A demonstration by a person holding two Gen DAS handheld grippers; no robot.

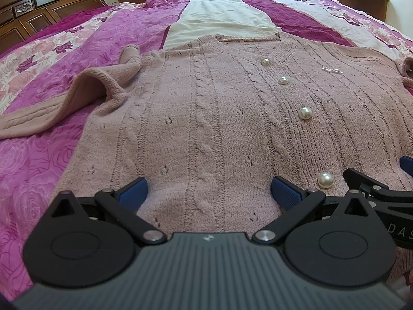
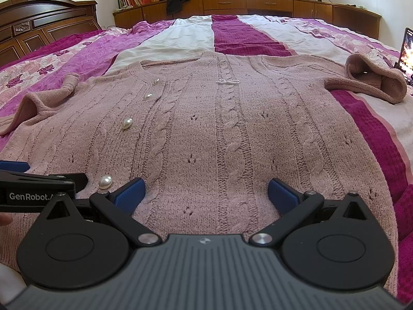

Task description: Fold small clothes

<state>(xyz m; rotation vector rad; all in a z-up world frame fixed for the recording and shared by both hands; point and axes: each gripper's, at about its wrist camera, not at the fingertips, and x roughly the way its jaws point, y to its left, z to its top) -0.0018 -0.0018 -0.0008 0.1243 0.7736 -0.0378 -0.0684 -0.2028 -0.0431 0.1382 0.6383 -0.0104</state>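
A dusty-pink cable-knit cardigan (image 1: 211, 108) (image 2: 232, 129) with pearl buttons (image 1: 305, 113) lies spread flat, front up, on the bed. Its left sleeve (image 1: 59, 103) is bunched at the side and its right sleeve (image 2: 374, 80) curls up at the far right. My left gripper (image 1: 209, 191) hovers open over the hem, left of the button line. My right gripper (image 2: 206, 192) hovers open over the hem to the right of the buttons. Each gripper's blue pads (image 1: 133, 190) (image 2: 282, 193) stand wide apart with only knit between them. The right gripper's side (image 1: 374, 188) shows in the left view, and the left gripper's side (image 2: 38, 188) in the right view.
The bedspread (image 1: 51, 155) (image 2: 374, 134) has magenta, pink floral and white stripes. A dark wooden headboard (image 2: 46, 25) stands at the left and a low wooden cabinet (image 2: 258, 5) at the far end. A lit screen (image 2: 406, 51) stands at the right edge.
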